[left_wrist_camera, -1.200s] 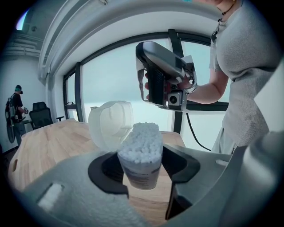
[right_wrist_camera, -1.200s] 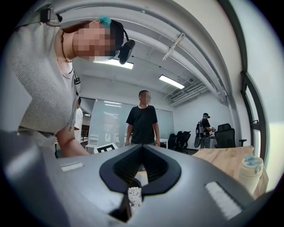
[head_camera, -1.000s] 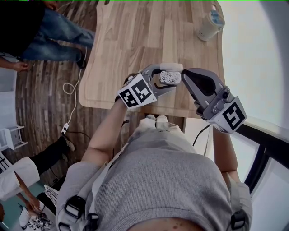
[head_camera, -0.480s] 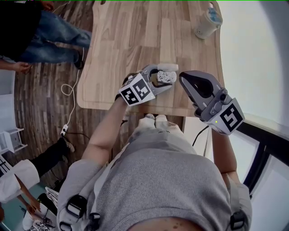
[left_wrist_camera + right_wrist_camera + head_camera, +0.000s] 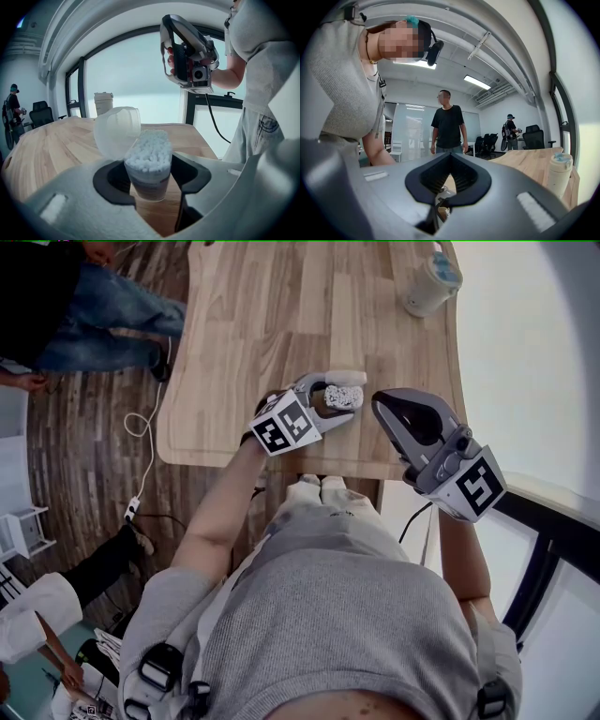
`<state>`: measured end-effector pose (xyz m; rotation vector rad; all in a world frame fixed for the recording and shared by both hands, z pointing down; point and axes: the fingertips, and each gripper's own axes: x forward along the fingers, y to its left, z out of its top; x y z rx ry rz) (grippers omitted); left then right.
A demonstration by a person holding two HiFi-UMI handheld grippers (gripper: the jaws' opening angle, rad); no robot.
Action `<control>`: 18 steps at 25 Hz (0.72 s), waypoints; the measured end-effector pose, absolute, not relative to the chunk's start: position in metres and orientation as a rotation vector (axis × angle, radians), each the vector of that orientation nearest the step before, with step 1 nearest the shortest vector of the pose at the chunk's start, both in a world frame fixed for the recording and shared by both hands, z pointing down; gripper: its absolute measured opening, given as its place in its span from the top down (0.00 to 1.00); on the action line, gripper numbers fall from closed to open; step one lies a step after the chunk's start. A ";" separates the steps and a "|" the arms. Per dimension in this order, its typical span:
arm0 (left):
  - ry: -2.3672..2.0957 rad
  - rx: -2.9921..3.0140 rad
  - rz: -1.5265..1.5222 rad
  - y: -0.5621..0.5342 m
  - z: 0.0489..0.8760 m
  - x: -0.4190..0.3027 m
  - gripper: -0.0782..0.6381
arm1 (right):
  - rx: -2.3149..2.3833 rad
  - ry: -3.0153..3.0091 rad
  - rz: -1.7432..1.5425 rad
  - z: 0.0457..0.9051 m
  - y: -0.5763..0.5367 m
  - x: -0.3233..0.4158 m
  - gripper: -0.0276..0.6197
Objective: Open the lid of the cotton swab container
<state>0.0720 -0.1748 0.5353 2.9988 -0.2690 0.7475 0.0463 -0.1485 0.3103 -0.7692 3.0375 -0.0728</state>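
The cotton swab container [image 5: 147, 164] is a small clear tub packed with white swabs, upright between the jaws of my left gripper [image 5: 149, 176], which is shut on its sides. Its translucent lid [image 5: 116, 131] is flipped up and hangs back to the left on its hinge. In the head view the container [image 5: 339, 397] and left gripper [image 5: 345, 395] are over the near part of the wooden table [image 5: 272, 315]. My right gripper [image 5: 380, 401] hovers just right of the container, shut and empty; the left gripper view shows this right gripper [image 5: 190, 56] high up.
A white lidded cup [image 5: 433, 282] stands at the table's far right corner, and the right gripper view also shows the cup [image 5: 559, 173]. People stand left of the table and behind it. A white cable lies on the floor at the left.
My left gripper has sunk toward the tabletop with the container still in it, lid still open. The right gripper has hardly moved.
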 end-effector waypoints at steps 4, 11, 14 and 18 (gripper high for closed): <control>-0.260 2.998 0.769 -0.175 0.543 0.071 0.56 | -0.772 3.034 -0.087 0.312 -0.149 0.047 0.95; -0.242 3.011 0.804 -0.171 0.553 0.072 0.56 | -0.762 3.034 -0.093 0.313 -0.148 0.046 0.95; -0.228 3.012 0.818 -0.170 0.557 0.072 0.56 | -0.758 3.030 -0.098 0.314 -0.148 0.046 0.95; -0.217 3.008 0.811 -0.170 0.559 0.071 0.56 | -0.751 3.036 -0.104 0.315 -0.148 0.045 0.95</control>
